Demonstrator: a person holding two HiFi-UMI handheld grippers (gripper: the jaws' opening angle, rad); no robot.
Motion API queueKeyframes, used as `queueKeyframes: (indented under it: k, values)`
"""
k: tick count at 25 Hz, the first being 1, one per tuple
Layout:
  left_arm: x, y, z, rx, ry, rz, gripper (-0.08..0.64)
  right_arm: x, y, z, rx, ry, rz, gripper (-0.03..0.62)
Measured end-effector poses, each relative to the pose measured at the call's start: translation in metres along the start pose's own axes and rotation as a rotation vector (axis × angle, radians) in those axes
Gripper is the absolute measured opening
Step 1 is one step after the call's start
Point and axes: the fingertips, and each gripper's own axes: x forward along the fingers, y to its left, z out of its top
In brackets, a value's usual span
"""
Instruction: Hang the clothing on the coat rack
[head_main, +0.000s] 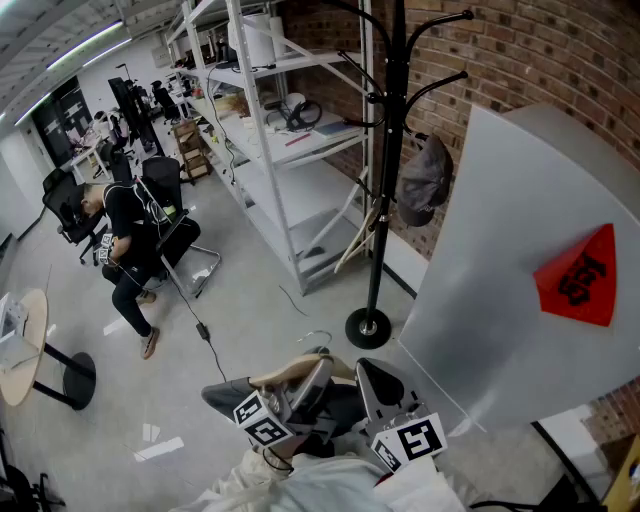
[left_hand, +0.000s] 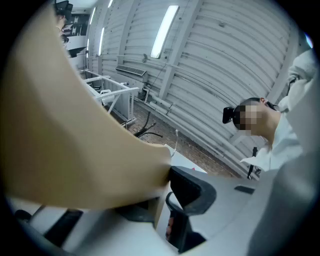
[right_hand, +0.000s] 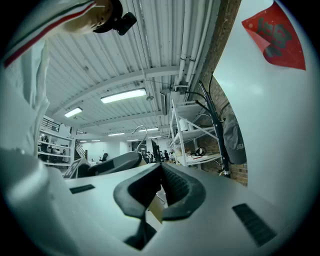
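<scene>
Glossy grey floor, coat rack on its round black base by the brick wall, white shelving unit just beside it, black cable trailing mid-floor, round table foot at the left edge, office chairs beyond.

Glossy black metal coat rack

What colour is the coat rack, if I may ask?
Black coat rack; head view shows it best.

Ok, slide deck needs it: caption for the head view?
Left claw and right claw hold a wooden hanger near the black coat rack, a dark cap hanging on it.
</scene>
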Motion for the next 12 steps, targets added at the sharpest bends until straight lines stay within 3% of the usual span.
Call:
queueKeyframes:
  k: [12]
  values:
    - [0.022,0.052,0.022,0.020,0.007,-0.020,0.102,0.044,-0.029,-0.008,-0.002,0.007,-0.049,0.024]
